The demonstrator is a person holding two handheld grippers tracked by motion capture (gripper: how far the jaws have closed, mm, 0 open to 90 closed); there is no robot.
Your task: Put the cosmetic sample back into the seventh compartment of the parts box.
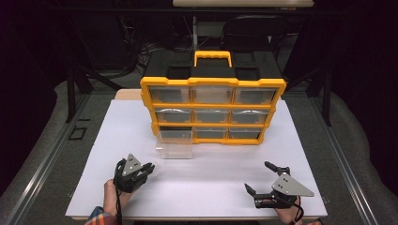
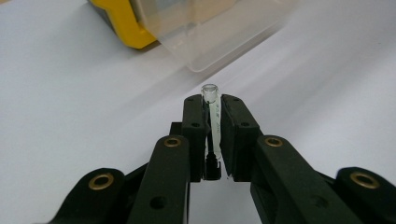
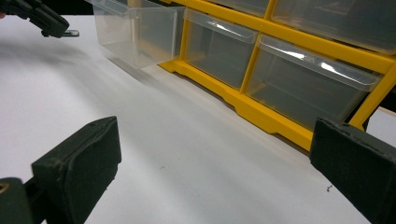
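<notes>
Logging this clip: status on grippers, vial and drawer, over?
Left gripper shut on small glass vial. Right gripper open, empty. Bottom-left drawer pulled out of yellow organizer. White table between vial and drawer bare.

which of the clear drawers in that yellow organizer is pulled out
The bottom-left drawer. It sticks out over the white table toward the left gripper; the other eight sit flush in the organizer.

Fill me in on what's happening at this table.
A person works two hand-held tools on a white table. The left tool is shut on a small clear glass vial, near a clear plastic drawer pulled out of the yellow-framed drawer organiser. The right tool rests open, holding nothing.
</notes>
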